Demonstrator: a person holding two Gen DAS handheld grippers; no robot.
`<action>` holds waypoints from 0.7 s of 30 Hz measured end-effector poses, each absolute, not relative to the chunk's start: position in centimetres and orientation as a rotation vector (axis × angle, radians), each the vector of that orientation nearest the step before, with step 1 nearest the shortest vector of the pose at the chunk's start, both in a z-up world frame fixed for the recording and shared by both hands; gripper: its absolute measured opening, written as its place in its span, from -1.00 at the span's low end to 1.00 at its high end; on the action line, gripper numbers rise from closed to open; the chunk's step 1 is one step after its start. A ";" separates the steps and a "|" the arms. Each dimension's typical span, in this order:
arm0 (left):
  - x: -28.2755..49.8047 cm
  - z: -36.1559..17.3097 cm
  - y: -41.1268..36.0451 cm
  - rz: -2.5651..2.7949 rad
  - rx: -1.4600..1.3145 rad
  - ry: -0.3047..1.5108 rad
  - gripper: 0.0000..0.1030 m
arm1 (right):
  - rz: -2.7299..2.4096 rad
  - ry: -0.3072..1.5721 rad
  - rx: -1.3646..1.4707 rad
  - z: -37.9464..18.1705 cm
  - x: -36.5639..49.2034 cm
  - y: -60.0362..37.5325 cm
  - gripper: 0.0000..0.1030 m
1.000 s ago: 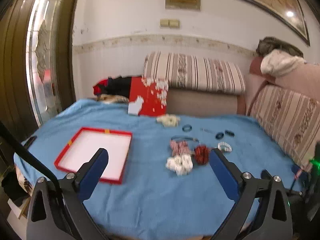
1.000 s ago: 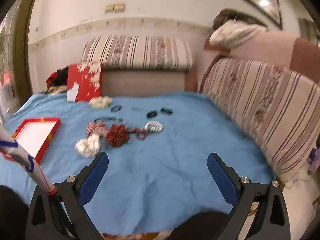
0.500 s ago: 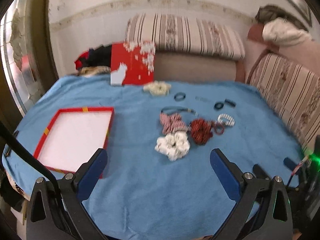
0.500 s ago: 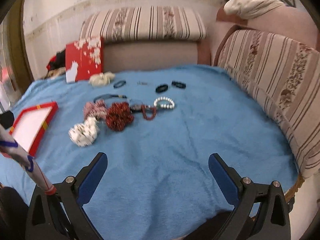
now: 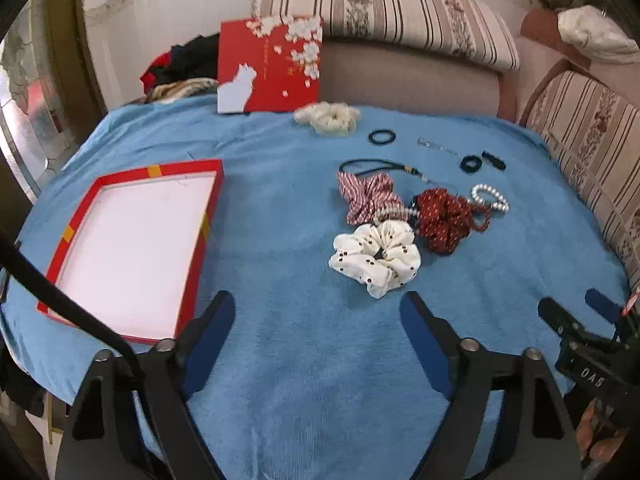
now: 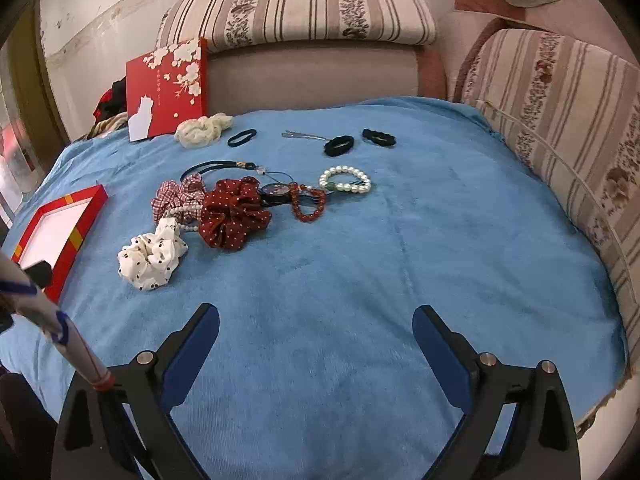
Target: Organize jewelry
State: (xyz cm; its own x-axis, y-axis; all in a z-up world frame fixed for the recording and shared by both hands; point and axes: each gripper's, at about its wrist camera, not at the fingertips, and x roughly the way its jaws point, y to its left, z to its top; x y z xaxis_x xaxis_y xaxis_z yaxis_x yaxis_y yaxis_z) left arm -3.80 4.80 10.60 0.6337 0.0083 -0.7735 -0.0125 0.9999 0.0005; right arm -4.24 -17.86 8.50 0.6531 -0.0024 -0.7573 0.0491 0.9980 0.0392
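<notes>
Your left gripper and right gripper are both wide apart; the white scrunchie sits at 1 o'clock of the left one

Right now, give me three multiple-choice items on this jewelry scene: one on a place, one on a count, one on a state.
1. Where does the shallow red tray with white lining lie relative to the white black-dotted fabric scrunchie?
A. to its left
B. to its right
C. on top of it

2. How many small black hair ties lie in the far row?
A. one
B. three
C. five

3. How is the left gripper?
A. shut on a bracelet
B. open, holding nothing
C. shut on the tray

Key: 1 A, tray lies left on the blue cloth. 2 B, three show in the right wrist view. 3 B, the jaws stand wide apart over bare cloth.
</notes>
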 end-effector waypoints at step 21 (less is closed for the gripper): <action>3.5 3.3 8.0 0.045 -0.055 1.057 0.35 | 0.008 0.954 0.080 4.3 3.7 -17.5 0.79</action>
State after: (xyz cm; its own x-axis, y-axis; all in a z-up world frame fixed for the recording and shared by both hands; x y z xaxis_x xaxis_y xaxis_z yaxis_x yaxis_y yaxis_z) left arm 3.46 7.99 3.35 0.4911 0.0110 -0.8710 -0.0639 0.9977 -0.0234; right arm 3.69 -17.46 4.29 0.5784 0.0418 -0.8147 0.0286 0.9970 0.0714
